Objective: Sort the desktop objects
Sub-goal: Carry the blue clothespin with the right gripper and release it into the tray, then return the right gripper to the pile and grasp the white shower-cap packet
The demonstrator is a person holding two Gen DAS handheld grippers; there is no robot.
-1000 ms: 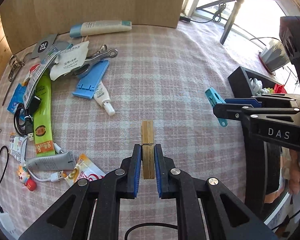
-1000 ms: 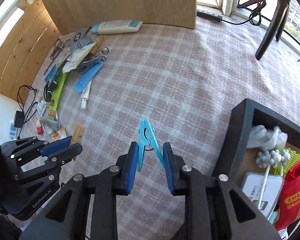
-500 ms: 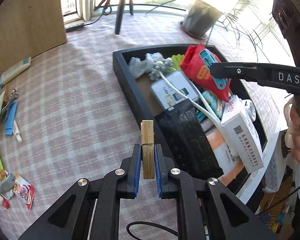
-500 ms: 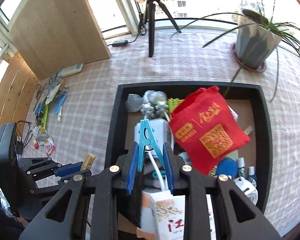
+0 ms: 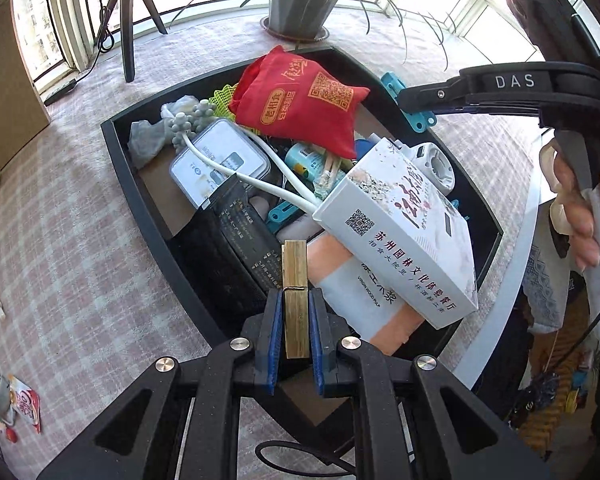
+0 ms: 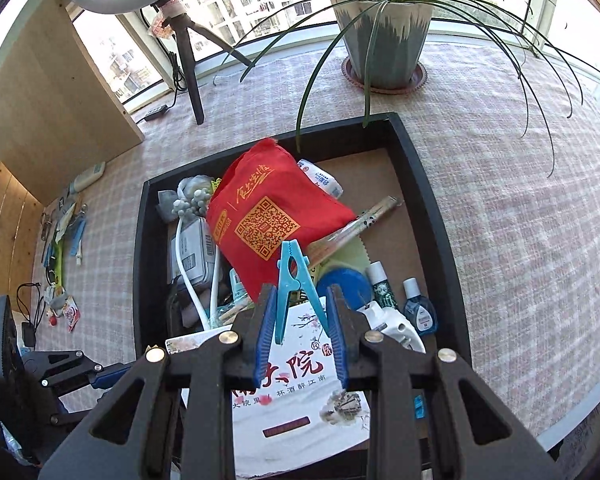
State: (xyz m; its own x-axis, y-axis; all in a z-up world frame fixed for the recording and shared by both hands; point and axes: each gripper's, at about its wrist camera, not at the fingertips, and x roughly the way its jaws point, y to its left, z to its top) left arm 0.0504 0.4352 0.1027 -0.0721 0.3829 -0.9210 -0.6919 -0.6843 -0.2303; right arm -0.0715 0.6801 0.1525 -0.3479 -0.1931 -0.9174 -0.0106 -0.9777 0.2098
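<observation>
Over the tray [image 5: 152, 216], a wooden peg [image 5: 295, 300] is clamped by the left gripper [image 5: 295, 344] and a blue peg [image 6: 296, 284] is held between the right gripper's [image 6: 300, 340] part-closed fingers, both poised for dropping in.

Tray: the black rectangular tray [image 6: 432, 208] sits on the checked tablecloth [image 6: 520, 184].
In tray: the red cloth pouch [image 6: 268, 216] lies on other items toward the far left; the white printed carton [image 5: 400, 236] lies at the near side.
Behind tray: the potted plant in a grey pot [image 6: 384, 36].
Left of tray: a scatter of small desktop items [image 6: 60, 240], well apart.
</observation>
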